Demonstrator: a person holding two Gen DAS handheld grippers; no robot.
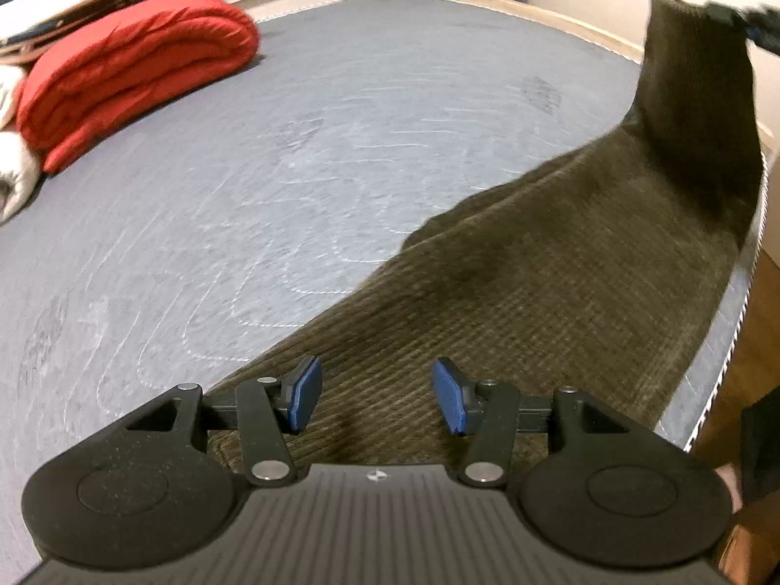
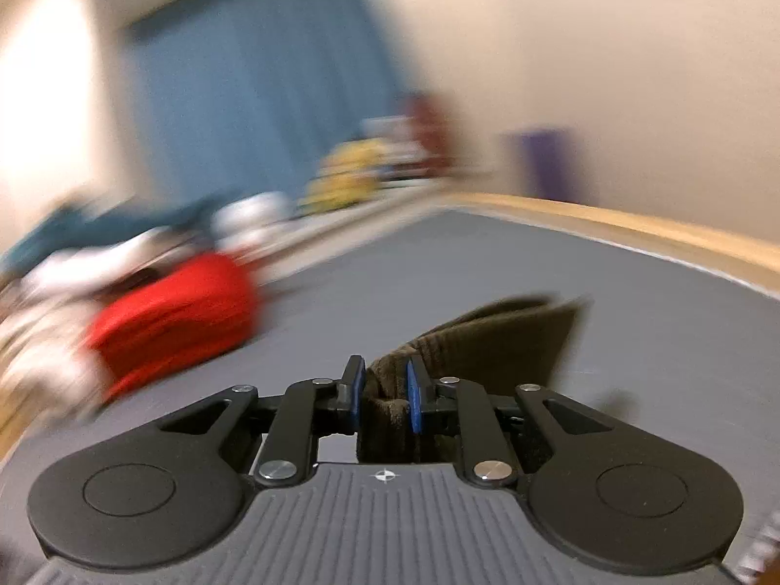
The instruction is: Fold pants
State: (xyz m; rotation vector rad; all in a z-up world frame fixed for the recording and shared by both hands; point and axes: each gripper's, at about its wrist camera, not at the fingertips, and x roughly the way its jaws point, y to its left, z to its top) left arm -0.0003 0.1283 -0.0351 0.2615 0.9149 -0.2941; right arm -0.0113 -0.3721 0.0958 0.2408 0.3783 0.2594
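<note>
Dark olive corduroy pants (image 1: 560, 273) lie along the right side of the grey mattress (image 1: 292, 170). Their far end is lifted into the air at the upper right, where the right gripper (image 1: 750, 24) holds it. My left gripper (image 1: 378, 392) is open, its blue pads just above the near end of the pants, holding nothing. In the blurred right wrist view my right gripper (image 2: 385, 390) is shut on a bunched fold of the pants (image 2: 487, 341), raised above the mattress (image 2: 633, 317).
A folded red blanket (image 1: 136, 68) sits at the far left of the mattress, with white and teal bedding behind it. The mattress edge (image 1: 721, 365) runs close along the right, with wooden floor beyond. A wooden frame borders the far side.
</note>
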